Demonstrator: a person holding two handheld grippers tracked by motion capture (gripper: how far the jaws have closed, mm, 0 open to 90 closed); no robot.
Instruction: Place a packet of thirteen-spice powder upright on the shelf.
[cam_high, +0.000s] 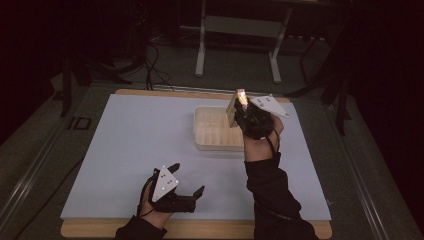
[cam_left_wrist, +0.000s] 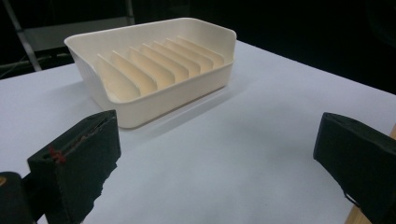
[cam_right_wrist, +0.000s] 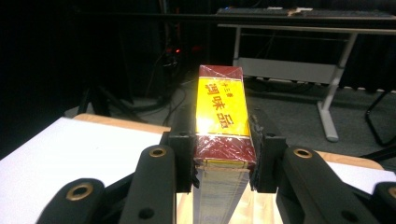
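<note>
We clamp seasoning box (cam_right_wrist: 221, 122) in right gripper (cam_high: 239, 111), slotted tray (cam_high: 218, 128) just below; left gripper (cam_high: 186, 181) spread, empty. Risk: tilted box snags divider.

Large red characters 調味品 run down the yellow panel of the dark red box (cam_right_wrist: 221, 119), with a line of smaller characters above them too small to read, and "ID" stands on the floor (cam_high: 79, 123) left of the table.
</note>
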